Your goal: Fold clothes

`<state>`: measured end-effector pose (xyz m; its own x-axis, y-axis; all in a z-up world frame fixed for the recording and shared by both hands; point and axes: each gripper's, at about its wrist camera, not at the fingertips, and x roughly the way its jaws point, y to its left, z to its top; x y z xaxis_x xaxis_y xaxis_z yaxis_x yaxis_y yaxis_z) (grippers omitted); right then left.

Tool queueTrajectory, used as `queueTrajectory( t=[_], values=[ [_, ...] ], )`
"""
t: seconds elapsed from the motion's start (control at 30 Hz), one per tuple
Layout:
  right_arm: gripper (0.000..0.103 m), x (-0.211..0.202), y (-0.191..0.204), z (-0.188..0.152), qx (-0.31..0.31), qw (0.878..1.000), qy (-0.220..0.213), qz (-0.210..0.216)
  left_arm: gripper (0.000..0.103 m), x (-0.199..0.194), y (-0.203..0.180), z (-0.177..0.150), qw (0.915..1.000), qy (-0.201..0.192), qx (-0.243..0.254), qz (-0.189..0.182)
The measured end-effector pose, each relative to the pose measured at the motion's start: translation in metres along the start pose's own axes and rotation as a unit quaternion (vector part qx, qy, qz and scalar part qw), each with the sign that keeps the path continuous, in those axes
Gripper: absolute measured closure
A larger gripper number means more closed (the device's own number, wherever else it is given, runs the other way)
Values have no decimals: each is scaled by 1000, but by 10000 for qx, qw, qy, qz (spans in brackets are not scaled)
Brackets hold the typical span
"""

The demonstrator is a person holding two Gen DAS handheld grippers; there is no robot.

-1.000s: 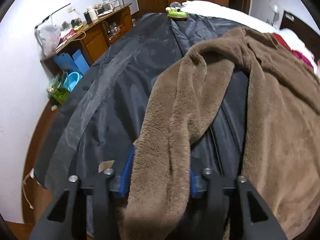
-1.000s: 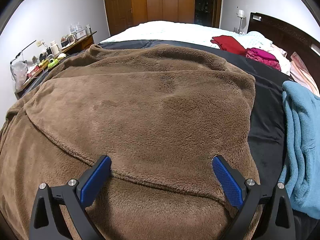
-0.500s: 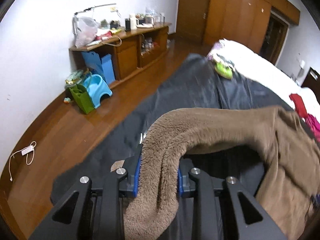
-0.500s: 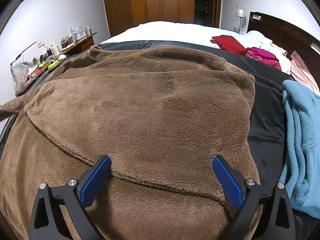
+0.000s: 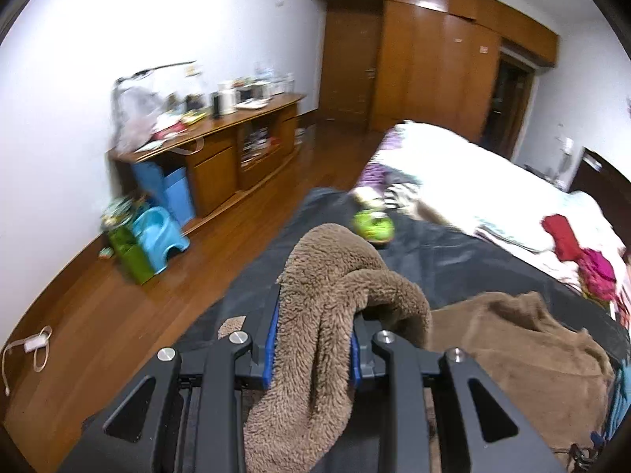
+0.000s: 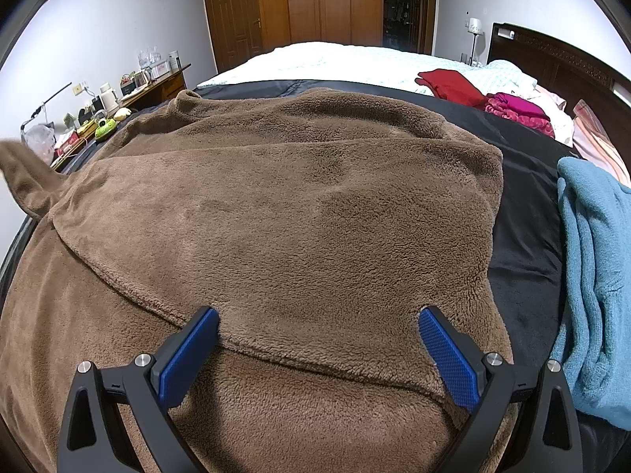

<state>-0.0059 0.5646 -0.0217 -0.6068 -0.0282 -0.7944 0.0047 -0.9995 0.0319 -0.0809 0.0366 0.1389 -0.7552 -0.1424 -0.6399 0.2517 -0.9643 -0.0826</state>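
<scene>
Left claw [image 5: 311, 339] clamps the brown sleeve [image 5: 335, 276], jaws just closing on it, raised off the bed's left edge. Robe body [image 6: 276, 205] lies to its right. Right claw [image 6: 315, 347] open, resting on robe's near hem.

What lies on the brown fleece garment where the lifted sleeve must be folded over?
Nothing visible does. The left claw grips the sleeve; the brown fleece garment lies bare, and the open right claw hovers at its near edge.
</scene>
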Motion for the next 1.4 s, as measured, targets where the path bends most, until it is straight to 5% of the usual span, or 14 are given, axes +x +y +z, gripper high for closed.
queueTrajectory(
  t=[0.33, 0.6, 0.8, 0.9, 1.03, 1.13, 1.27, 1.33, 1.4],
  values=[
    [1, 0, 0, 0, 10, 10000, 1, 17, 72, -2, -136, -23, 9889, -88, 1395, -498],
    [1, 0, -1, 0, 19, 10000, -3, 47, 72, -2, -232, -79, 9576, -22, 2747, -866],
    [1, 1, -1, 0, 27, 10000, -4, 57, 70, -3, -274, -113, 9319, -139, 3559, -693],
    [1, 1, 0, 0, 31, 10000, -5, 61, 66, -3, -291, -134, 9127, -186, 4053, -495],
    [1, 0, 0, 0, 33, 10000, -6, 66, 39, -7, -310, -168, 8798, -302, 4733, -304],
    [1, 0, 0, 0, 37, 10000, -8, 70, 22, -17, -323, -198, 8404, -629, 5382, -123],
    [1, 1, -1, 0, 41, 10000, -11, 78, 21, -29, -331, -238, 7730, -1322, 6199, 259],
    [1, 1, -1, 0, 39, 10000, -13, 81, 21, -36, -329, -249, 7590, -1400, 6357, 138],
    [1, 1, 0, 0, 39, 10000, -13, 82, 21, -45, -325, -253, 7600, -1352, 6355, -154]
  ],
)
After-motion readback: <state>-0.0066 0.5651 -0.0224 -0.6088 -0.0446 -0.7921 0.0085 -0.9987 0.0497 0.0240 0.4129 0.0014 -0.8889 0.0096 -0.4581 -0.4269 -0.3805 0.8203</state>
